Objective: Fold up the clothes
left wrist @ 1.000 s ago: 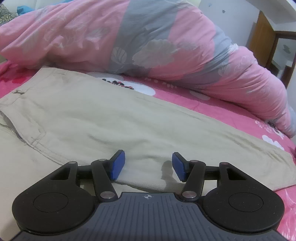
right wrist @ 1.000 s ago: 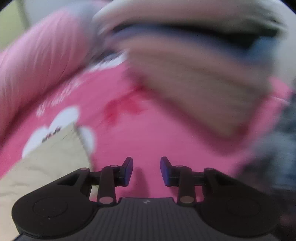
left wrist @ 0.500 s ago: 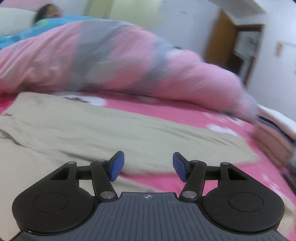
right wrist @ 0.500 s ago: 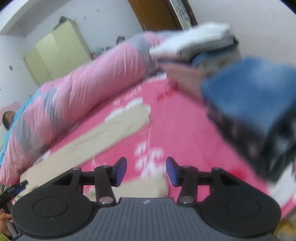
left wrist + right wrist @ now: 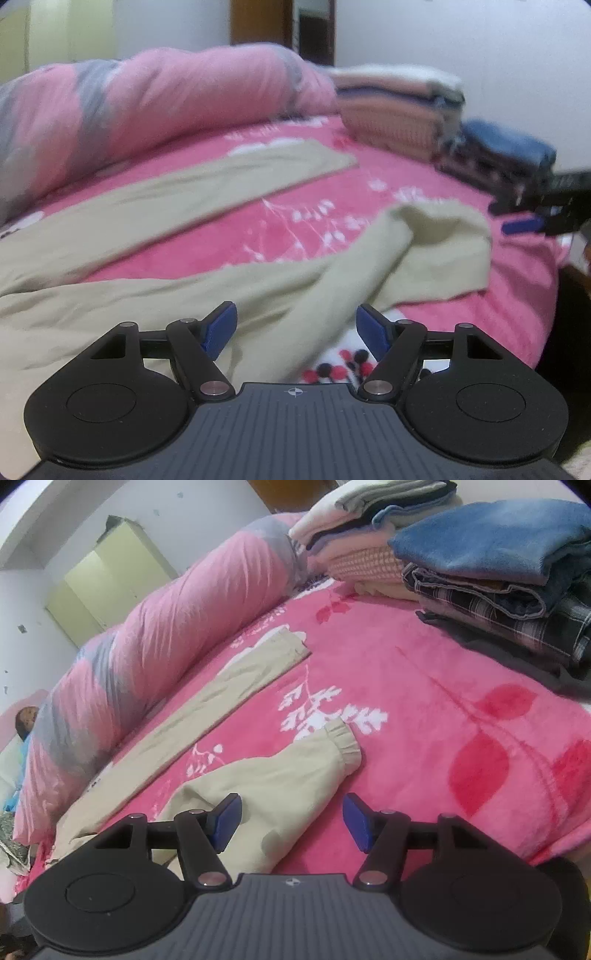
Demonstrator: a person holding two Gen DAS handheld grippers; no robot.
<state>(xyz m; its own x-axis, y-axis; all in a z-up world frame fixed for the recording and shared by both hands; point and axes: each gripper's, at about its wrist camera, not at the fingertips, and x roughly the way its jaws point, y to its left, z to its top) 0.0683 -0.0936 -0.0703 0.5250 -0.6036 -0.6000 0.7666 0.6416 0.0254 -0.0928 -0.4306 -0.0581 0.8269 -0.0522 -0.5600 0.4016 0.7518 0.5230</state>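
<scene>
Beige trousers (image 5: 155, 206) lie spread on a pink flowered blanket (image 5: 314, 199). One leg (image 5: 207, 716) stretches flat beside the rolled duvet. The other leg is bunched, its elastic cuff (image 5: 341, 744) lying near the bed's front edge. My left gripper (image 5: 297, 328) hovers over the rumpled near leg, its jaws opening, with nothing pressed between the blue pads. My right gripper (image 5: 291, 821) is just short of the cuffed leg end, jaws opening, nothing gripped. In the left wrist view the right gripper (image 5: 532, 218) shows at the far right, beside the cuff.
A rolled pink and grey duvet (image 5: 155, 638) lies along the far side of the bed. Stacks of folded clothes (image 5: 491, 572) stand at the bed's right end. A person (image 5: 26, 720) lies at the far left. The bed edge (image 5: 554, 295) drops off on the right.
Both views swung right along the trousers, from the waist and blanket toward the leg ends and the folded stacks. Both grippers' jaws stand wider apart than before.
</scene>
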